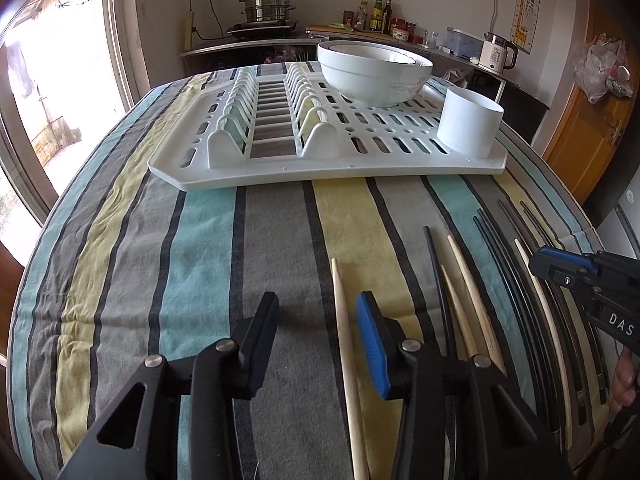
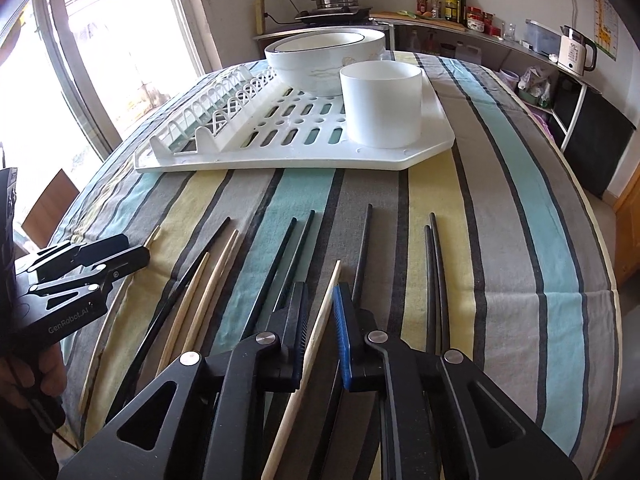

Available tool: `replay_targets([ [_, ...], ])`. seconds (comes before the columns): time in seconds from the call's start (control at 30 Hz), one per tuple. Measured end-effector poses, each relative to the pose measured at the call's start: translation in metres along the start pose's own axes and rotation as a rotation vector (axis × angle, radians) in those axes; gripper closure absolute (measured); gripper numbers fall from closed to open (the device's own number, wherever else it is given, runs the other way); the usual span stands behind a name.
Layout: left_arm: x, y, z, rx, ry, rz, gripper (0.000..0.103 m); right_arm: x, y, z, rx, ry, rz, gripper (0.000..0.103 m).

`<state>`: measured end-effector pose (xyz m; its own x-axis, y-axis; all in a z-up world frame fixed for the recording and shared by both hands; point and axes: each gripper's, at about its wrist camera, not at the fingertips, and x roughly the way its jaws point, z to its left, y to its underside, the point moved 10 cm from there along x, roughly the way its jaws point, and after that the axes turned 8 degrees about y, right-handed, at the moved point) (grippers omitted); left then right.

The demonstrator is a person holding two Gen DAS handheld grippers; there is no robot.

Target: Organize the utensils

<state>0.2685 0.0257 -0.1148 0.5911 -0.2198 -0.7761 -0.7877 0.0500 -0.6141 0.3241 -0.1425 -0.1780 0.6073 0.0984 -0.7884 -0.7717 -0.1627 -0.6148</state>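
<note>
Chopsticks (image 2: 256,280) lie before the rack (image 2: 400,160). Right gripper (image 2: 322,312) straddles a pale one (image 2: 316,332), jaws narrowed, grip unclear; left gripper (image 1: 320,316) half-open, empty. Next: clamp, lift to the cup (image 2: 382,104).

Left tool (image 1: 318,344) gaping beside a pale chopstick (image 1: 345,344), white dish rack (image 1: 328,168) beyond.

I see open striped desk (image 1: 120,280) left of the chopsticks (image 2: 224,268); ahead, the drying rack (image 1: 328,164) with bowls (image 1: 372,76) and cup (image 2: 382,104) blocks passage.
</note>
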Motion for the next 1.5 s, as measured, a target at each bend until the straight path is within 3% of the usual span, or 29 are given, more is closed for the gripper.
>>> replay_targets([
  [0.5,0.009,-0.009,-0.005,0.055,-0.028,0.046,0.076,0.015,-0.01,0.001,-0.018,0.065,0.047,0.09],
  [0.7,0.014,-0.015,-0.01,0.099,-0.037,0.076,0.079,0.017,-0.011,-0.001,-0.018,0.069,0.05,0.097],
  [0.93,0.016,-0.017,-0.017,0.118,-0.034,0.084,0.097,0.009,-0.012,0.001,0.008,0.021,0.035,0.098],
  [1.17,-0.01,-0.028,-0.02,0.104,-0.018,0.022,0.099,-0.025,-0.022,0.001,0.018,-0.016,-0.043,0.098],
  [1.5,-0.08,-0.051,-0.027,0.099,0.02,-0.121,0.1,-0.09,-0.042,0.0,0.029,-0.049,-0.197,0.099],
])
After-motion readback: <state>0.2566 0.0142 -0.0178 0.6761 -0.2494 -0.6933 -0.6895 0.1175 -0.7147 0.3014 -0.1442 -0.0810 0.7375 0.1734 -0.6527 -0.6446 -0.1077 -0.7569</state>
